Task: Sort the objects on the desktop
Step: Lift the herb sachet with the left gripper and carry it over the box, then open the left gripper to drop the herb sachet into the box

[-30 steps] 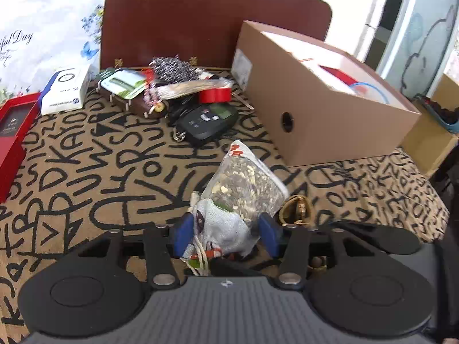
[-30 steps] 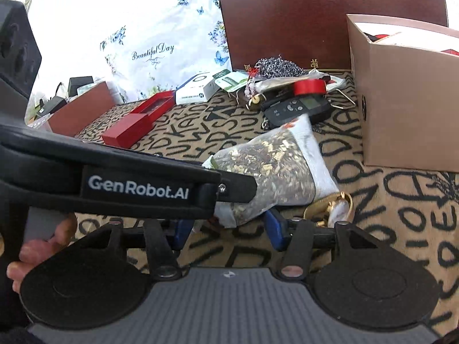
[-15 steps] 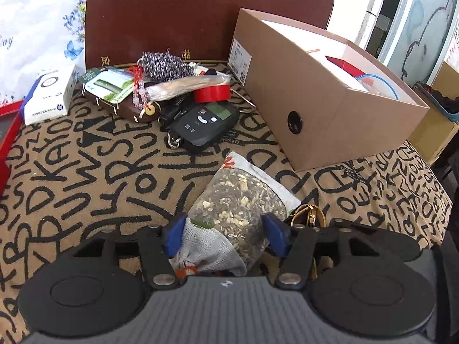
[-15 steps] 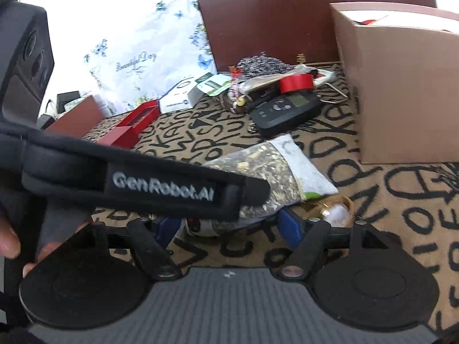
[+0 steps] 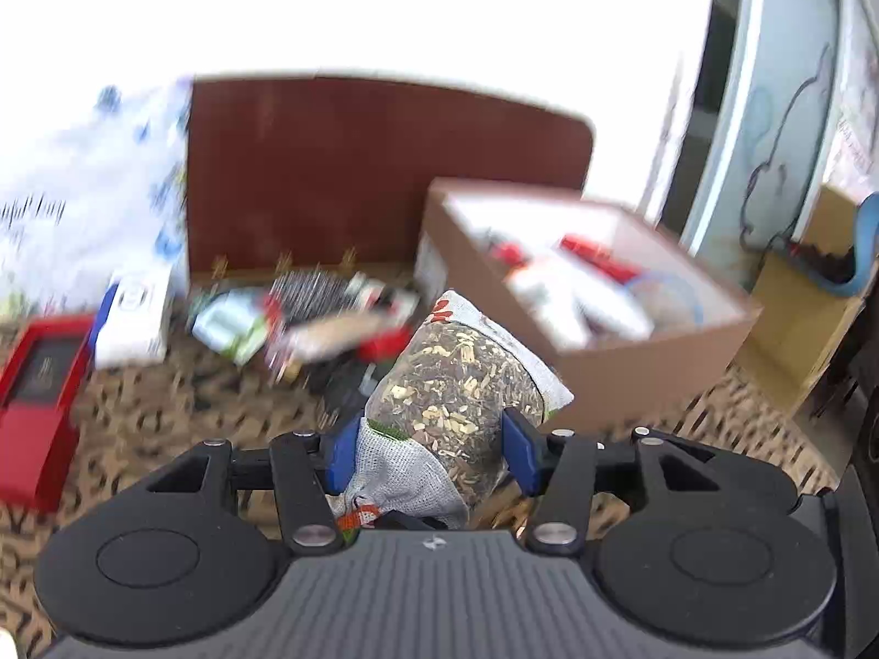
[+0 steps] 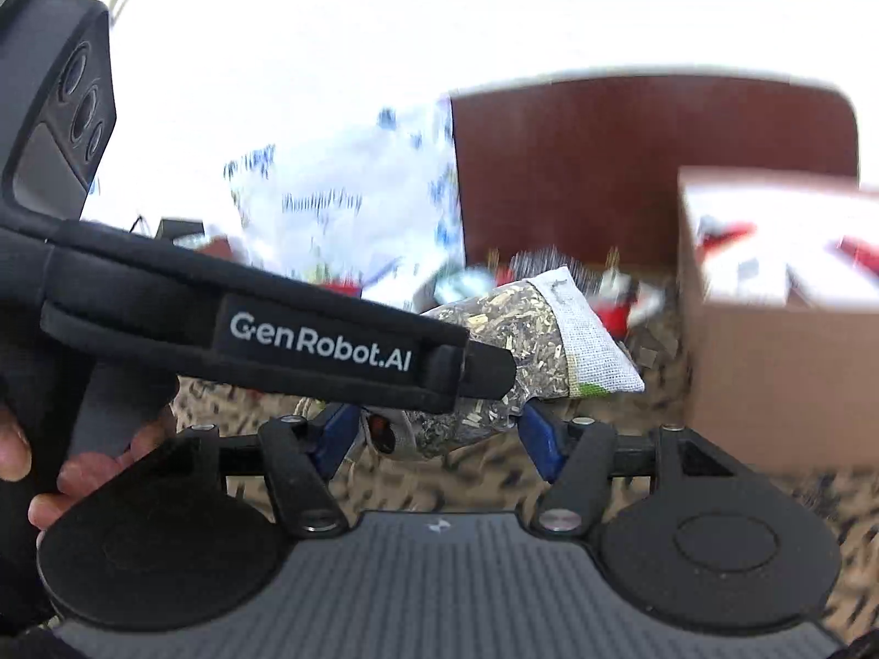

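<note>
Right now, through my left wrist camera, my left gripper (image 5: 428, 453) is clamped on the pouch of dried herbs (image 5: 459, 384), its blue pads pressing both sides at the grey cloth end. The pouch hangs clear of the patterned tablecloth (image 5: 137, 412), tilted up toward the open cardboard box (image 5: 648, 362). That box already holds some red and white things, too blurred to name. Beyond the pouch a blurred pile (image 5: 307, 318) of small things lies against the brown board (image 5: 384, 176), and a white carton (image 5: 134, 318) and a red case (image 5: 38, 384) sit at the left, so I judge most of the sorting is left.

From my right wrist camera, my right gripper (image 6: 434, 436) is closing with the same pouch (image 6: 511, 351) between its jaws; I cannot tell whether its pads touch it yet. My left tool's strap (image 6: 307, 335) crosses in front, with my left hand (image 6: 82, 472) at the edge. The box (image 6: 769, 373) stands just right of the pouch.
</note>
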Demonstrator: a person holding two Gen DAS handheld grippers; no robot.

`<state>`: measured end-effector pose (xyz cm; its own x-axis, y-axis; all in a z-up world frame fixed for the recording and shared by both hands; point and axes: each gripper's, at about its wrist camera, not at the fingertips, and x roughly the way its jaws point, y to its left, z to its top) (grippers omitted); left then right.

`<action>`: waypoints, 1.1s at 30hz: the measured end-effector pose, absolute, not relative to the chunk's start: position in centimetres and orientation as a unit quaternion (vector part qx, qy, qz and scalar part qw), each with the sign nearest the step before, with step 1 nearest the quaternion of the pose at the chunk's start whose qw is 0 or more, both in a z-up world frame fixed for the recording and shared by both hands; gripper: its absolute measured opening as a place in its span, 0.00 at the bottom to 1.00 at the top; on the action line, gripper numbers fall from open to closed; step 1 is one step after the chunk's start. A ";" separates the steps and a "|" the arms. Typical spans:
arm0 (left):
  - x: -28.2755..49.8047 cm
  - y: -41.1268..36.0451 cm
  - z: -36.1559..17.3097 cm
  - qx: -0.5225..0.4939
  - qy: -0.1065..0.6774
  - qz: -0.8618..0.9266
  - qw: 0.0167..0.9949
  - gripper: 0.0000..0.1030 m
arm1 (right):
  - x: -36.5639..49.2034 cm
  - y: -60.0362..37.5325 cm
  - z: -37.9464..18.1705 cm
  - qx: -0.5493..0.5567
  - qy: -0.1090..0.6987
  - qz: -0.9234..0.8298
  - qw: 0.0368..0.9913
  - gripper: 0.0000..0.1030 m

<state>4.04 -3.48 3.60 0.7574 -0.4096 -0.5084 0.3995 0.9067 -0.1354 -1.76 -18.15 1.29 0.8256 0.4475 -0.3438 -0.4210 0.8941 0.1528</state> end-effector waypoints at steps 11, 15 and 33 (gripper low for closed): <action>8.6 -10.5 7.7 -0.024 0.223 -0.278 0.934 0.54 | 0.9 -24.8 6.1 -0.010 0.122 0.157 0.980 0.61; 11.5 -13.4 8.1 -0.016 0.222 -0.289 0.931 0.54 | 4.0 -27.3 6.8 -0.017 0.125 0.137 0.983 0.61; 25.0 -17.6 5.3 -0.004 0.273 -0.283 0.919 0.54 | 19.5 -32.2 5.1 0.055 0.226 0.117 0.966 0.59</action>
<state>25.01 -17.62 5.33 0.6908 -0.5222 -0.5001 0.5182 0.8399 -0.1612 19.46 -32.20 5.06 0.8706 0.2503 -0.4235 -0.2003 0.9666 0.1596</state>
